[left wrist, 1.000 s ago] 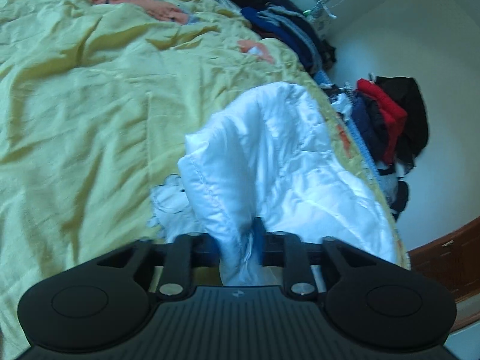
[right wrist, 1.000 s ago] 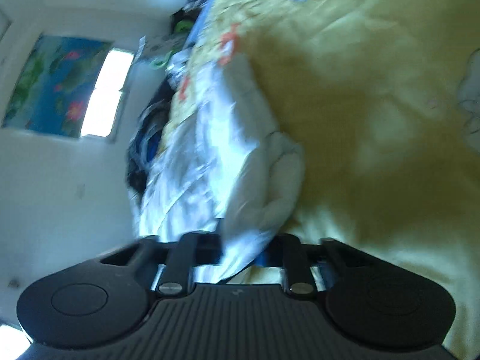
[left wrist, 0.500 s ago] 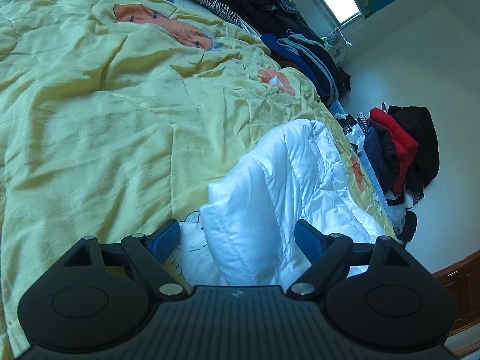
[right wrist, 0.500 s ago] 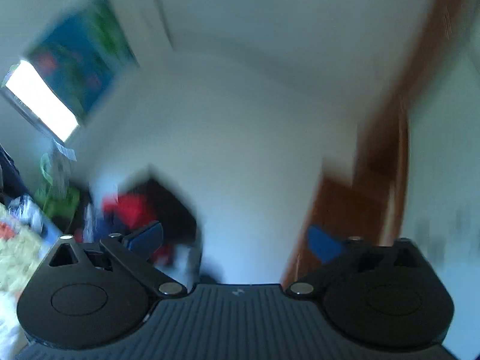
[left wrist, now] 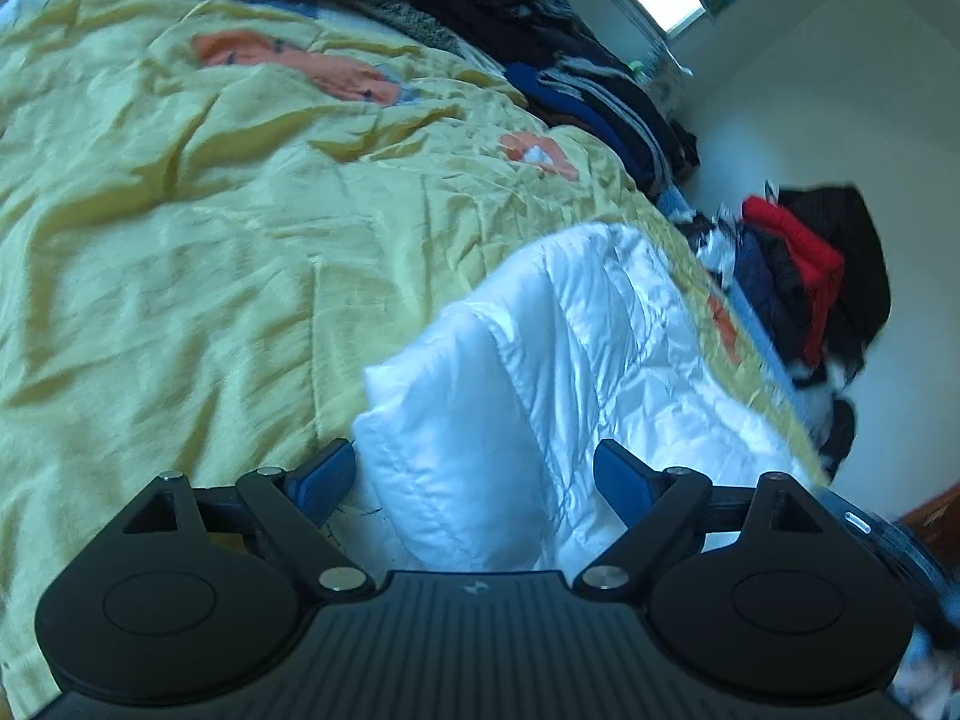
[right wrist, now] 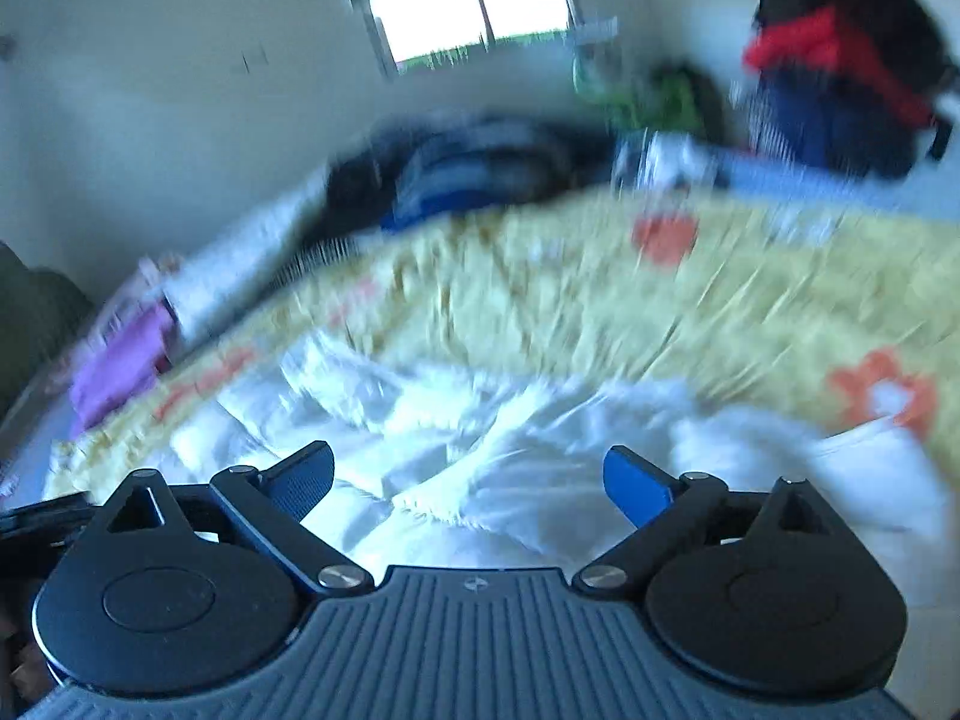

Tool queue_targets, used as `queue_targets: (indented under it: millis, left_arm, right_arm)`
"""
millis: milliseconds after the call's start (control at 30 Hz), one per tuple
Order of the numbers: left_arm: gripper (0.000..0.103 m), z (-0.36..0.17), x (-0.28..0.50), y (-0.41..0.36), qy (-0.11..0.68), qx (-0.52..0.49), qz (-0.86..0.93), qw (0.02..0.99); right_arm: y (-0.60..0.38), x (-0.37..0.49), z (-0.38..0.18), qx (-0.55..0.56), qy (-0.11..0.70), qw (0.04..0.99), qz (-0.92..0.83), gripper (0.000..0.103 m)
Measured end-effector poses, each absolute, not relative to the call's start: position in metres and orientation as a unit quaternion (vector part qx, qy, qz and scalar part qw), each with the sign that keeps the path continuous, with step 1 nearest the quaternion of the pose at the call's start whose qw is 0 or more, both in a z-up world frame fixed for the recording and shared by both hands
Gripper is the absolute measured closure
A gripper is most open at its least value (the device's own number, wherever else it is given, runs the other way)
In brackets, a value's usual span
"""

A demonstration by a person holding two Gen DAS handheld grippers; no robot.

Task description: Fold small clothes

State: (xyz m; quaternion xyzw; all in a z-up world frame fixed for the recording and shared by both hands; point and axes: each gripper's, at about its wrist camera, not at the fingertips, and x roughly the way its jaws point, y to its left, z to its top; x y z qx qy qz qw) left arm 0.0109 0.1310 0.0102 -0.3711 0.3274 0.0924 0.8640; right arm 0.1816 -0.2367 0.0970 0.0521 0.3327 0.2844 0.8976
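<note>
Left wrist: white quilted garment (left wrist: 558,384) on yellow bedspread (left wrist: 180,240).

Premises: a bedroom in a private home. A bed (left wrist: 180,300) fills most of the left wrist view, covered by a crumpled yellow quilt (left wrist: 240,228) with orange motifs. Folded clothes (left wrist: 600,102) are stacked along its far edge. More garments (left wrist: 804,264), red and dark, are piled against a plain white wall (left wrist: 810,90). A window (right wrist: 474,12) sits high in the far wall.
</note>
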Motion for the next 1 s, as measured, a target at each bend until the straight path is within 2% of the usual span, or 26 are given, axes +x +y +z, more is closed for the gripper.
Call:
queue_targets:
  millis: [67, 133, 200, 367, 467, 600, 700, 800, 900, 1000]
  left_arm:
    - [0.016, 0.011, 0.014, 0.125, 0.333, -0.345, 0.092, 0.873]
    - [0.016, 0.011, 0.017, 0.120, 0.334, -0.330, 0.090, 0.879]
    - [0.016, 0.011, 0.019, 0.119, 0.332, -0.321, 0.089, 0.882]
    - [0.015, 0.011, 0.024, 0.115, 0.330, -0.301, 0.090, 0.890]
    - [0.015, 0.011, 0.023, 0.113, 0.328, -0.294, 0.089, 0.893]
    - [0.016, 0.011, 0.022, 0.113, 0.324, -0.296, 0.092, 0.894]
    - [0.016, 0.012, 0.026, 0.110, 0.327, -0.291, 0.102, 0.893]
    - [0.016, 0.013, 0.030, 0.106, 0.331, -0.283, 0.108, 0.894]
    - [0.016, 0.013, 0.035, 0.102, 0.337, -0.273, 0.114, 0.894]
    - [0.016, 0.013, 0.039, 0.096, 0.338, -0.252, 0.123, 0.898]
  right_arm:
    - [-0.209, 0.188, 0.070, 0.026, 0.371, 0.884, 0.283, 0.002]
    - [-0.192, 0.182, 0.038, -0.013, 0.370, 0.886, 0.279, 0.002]
    - [-0.190, 0.185, 0.025, 0.001, 0.370, 0.884, 0.285, 0.002]
    - [-0.187, 0.183, 0.024, 0.002, 0.356, 0.891, 0.281, 0.002]
    - [-0.199, 0.177, 0.034, 0.027, 0.339, 0.901, 0.269, 0.007]
    - [-0.238, 0.148, 0.062, 0.087, 0.286, 0.915, 0.272, 0.000]
    - [-0.270, 0.122, 0.074, 0.082, 0.273, 0.922, 0.263, 0.000]
    - [-0.296, 0.110, 0.064, 0.057, 0.285, 0.931, 0.219, 0.001]
    - [-0.315, 0.120, 0.038, 0.079, 0.326, 0.923, 0.190, 0.002]
    - [-0.321, 0.129, 0.016, 0.100, 0.327, 0.915, 0.212, 0.003]
